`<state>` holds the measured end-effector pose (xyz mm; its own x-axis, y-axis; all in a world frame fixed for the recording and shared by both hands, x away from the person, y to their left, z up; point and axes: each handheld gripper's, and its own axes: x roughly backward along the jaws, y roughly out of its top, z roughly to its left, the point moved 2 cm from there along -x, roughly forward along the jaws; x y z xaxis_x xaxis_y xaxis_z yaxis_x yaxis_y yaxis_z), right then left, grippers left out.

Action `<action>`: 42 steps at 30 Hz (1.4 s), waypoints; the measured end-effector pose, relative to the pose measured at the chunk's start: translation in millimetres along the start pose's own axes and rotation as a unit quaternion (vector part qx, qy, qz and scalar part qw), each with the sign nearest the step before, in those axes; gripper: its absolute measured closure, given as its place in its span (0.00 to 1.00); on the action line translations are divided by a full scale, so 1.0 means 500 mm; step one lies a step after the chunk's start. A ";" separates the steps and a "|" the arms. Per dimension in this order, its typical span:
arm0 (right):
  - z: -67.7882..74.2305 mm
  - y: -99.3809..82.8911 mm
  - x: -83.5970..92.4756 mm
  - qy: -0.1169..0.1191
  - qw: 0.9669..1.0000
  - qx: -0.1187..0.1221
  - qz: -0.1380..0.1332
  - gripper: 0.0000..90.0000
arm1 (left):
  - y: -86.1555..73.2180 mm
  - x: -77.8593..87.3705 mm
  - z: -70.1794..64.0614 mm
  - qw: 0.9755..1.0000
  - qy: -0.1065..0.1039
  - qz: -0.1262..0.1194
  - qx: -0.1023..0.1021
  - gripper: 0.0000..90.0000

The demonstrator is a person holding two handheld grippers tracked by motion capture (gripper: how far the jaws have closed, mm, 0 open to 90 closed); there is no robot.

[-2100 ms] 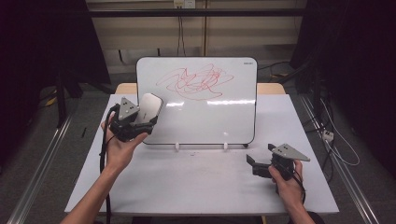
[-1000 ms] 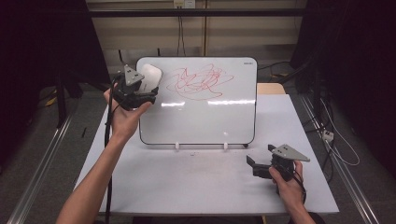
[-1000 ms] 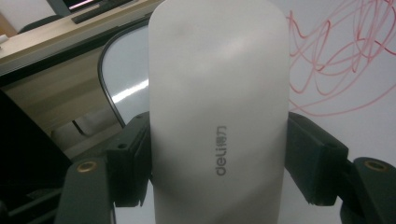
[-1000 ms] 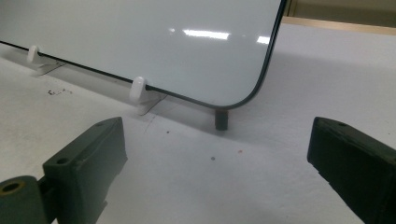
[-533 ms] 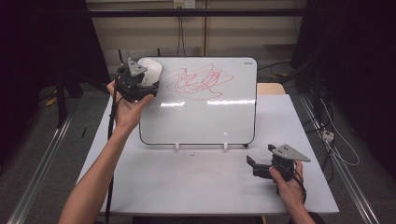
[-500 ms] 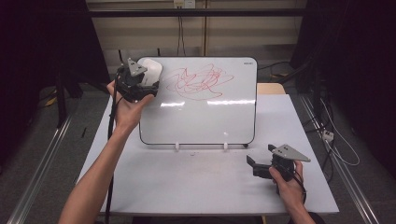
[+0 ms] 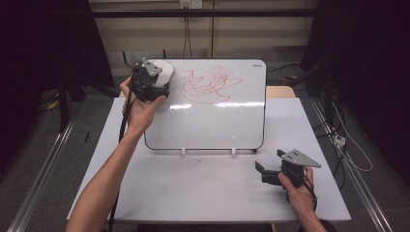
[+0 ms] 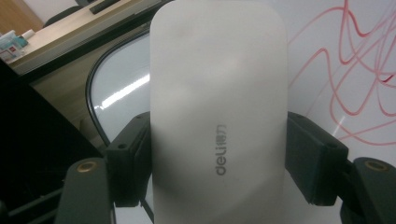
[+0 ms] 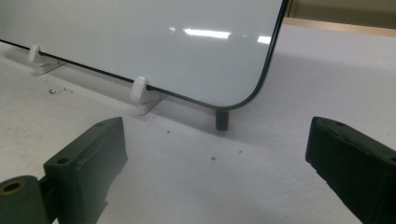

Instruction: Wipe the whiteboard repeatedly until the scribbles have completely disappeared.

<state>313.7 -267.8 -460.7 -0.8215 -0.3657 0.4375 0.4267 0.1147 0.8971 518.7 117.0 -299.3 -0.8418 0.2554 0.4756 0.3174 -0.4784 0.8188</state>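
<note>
The left gripper (image 7: 153, 82) is raised at the upper left corner of the whiteboard (image 7: 212, 121), which stands tilted on the white bench (image 7: 193, 193). Its fingers (image 8: 130, 163) are closed on the two long sides of a white whiteboard eraser (image 8: 218, 116), which bears a grey "deli" mark. The eraser (image 7: 162, 73) lies against or just in front of the board's face, just left of the red scribble (image 7: 205, 84); whether it touches the surface I cannot tell. The right gripper (image 7: 275, 171) rests low over the bench near the board's lower right corner, held in the right hand (image 7: 296, 186). Its fingers (image 9: 88, 158) stand wide apart with nothing between them, pointing toward the board's bottom edge and small white clips (image 9: 138, 88).
</note>
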 end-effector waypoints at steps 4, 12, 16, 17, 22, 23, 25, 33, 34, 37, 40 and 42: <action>-0.001 0.000 0.000 -0.001 1.000 0.000 0.001 0.06 | -0.001 -0.008 -0.001 1.000 0.002 0.002 0.004 0.35; 0.000 0.000 0.000 0.001 1.000 0.003 0.001 0.06 | -0.001 -0.008 -0.004 1.000 0.007 0.002 0.004 0.35; 0.000 -0.001 -0.001 -0.001 1.000 0.001 0.002 0.06 | -0.001 -0.010 -0.006 1.000 0.010 0.002 0.005 0.35; 0.000 -0.001 -0.001 -0.001 1.000 0.001 0.002 0.06 | -0.001 -0.010 -0.007 1.000 0.009 0.002 0.004 0.35; 0.000 -0.001 -0.003 -0.001 1.000 0.001 0.002 0.06 | 0.000 -0.012 -0.014 1.000 0.005 0.004 0.003 0.35; 0.000 -0.001 -0.002 -0.001 1.000 0.001 0.002 0.06 | 0.001 -0.013 -0.016 1.000 0.006 0.005 0.004 0.35; 0.000 0.000 -0.002 -0.001 1.000 0.001 0.002 0.06 | 0.002 -0.014 -0.020 1.000 0.003 0.008 0.002 0.35; 0.000 0.000 -0.002 -0.001 1.000 0.000 0.002 0.05 | 0.003 -0.018 -0.035 1.000 -0.004 0.009 -0.005 0.35; 0.000 0.000 -0.002 -0.001 1.000 0.000 0.001 0.05 | 0.003 -0.018 -0.038 1.000 -0.003 0.011 -0.008 0.35; 0.001 0.000 -0.001 0.000 1.000 0.001 0.001 0.05 | 0.004 -0.019 -0.050 1.000 -0.007 0.012 -0.012 0.35; 0.002 0.000 -0.001 0.001 1.000 0.000 0.001 0.05 | 0.004 -0.021 -0.063 1.000 -0.010 0.013 -0.018 0.35; 0.002 0.000 0.000 0.001 1.000 0.001 0.001 0.05 | 0.002 -0.024 -0.071 1.000 -0.013 0.015 -0.017 0.35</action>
<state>313.5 -266.8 -460.8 -0.8197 -0.3669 0.4399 0.4285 0.1169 0.8959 513.5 83.6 -315.4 -0.8203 0.2615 0.5087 0.3270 -0.5152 0.7922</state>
